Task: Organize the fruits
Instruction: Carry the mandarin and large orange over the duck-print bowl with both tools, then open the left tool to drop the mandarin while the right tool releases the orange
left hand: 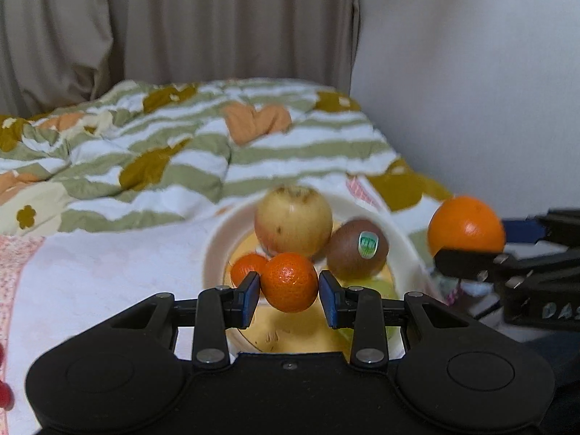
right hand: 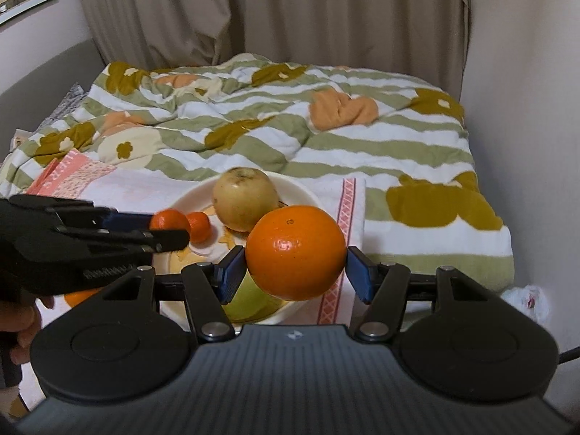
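My left gripper (left hand: 289,290) is shut on a small mandarin (left hand: 289,282) and holds it just above the near side of a white bowl (left hand: 214,250). In the bowl lie a yellowish apple (left hand: 293,219), a kiwi with a sticker (left hand: 357,250), a second mandarin (left hand: 246,270) and a green fruit (left hand: 373,290). My right gripper (right hand: 295,268) is shut on a large orange (right hand: 295,252) over the bowl's right part (right hand: 301,188). The left gripper (right hand: 166,228) with its mandarin (right hand: 168,221) also shows in the right wrist view, and the right gripper (left hand: 482,246) with the orange (left hand: 465,230) in the left wrist view.
The bowl stands on a white and pink cloth (right hand: 119,185) spread over a striped flowered quilt (right hand: 290,134) on a bed. A wall (right hand: 525,145) runs close along the right and curtains (right hand: 290,11) hang behind. Another orange fruit (right hand: 81,295) lies under the left gripper, beside a hand (right hand: 21,326).
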A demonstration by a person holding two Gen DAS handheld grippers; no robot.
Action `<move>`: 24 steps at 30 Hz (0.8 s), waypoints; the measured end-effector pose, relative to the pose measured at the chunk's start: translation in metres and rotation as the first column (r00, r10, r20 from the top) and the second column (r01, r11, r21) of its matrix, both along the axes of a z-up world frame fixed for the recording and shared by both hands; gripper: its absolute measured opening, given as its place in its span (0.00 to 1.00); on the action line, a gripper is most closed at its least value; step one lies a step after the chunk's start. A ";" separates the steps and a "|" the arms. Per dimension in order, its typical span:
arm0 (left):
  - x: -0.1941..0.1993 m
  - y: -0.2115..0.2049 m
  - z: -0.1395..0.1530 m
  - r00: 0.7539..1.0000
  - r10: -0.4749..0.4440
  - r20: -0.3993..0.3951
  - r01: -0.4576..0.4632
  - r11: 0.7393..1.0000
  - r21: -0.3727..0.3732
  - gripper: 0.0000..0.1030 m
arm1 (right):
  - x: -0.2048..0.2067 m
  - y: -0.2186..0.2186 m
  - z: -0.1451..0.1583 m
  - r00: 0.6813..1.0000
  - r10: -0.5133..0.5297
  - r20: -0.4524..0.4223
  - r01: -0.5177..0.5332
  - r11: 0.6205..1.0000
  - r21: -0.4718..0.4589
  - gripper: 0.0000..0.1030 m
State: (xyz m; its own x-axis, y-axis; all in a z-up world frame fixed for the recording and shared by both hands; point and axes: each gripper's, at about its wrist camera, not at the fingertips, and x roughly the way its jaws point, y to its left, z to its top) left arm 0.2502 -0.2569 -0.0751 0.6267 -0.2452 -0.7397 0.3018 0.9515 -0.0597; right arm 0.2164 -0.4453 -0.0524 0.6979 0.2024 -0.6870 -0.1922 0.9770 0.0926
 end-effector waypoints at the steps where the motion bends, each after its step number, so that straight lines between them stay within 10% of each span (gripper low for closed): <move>1: 0.002 -0.001 -0.005 1.000 -0.006 -0.013 0.007 1.000 0.008 0.38 | 0.002 -0.001 -0.002 1.000 -0.004 -0.006 0.004 1.000 0.000 0.73; 7: 0.009 -0.002 -0.020 0.998 -0.021 -0.053 0.022 0.999 0.028 0.40 | 0.013 -0.005 -0.013 0.999 -0.023 -0.034 0.023 1.000 0.001 0.73; 11: 0.000 -0.001 -0.011 1.000 -0.017 -0.010 0.018 0.999 0.027 0.94 | 0.016 -0.004 -0.015 0.999 -0.021 -0.041 0.021 1.000 -0.002 0.73; 24: -0.038 0.016 0.022 0.999 0.030 0.037 -0.032 0.998 0.047 0.95 | 0.024 0.004 -0.025 1.000 -0.017 -0.026 0.017 1.000 0.009 0.73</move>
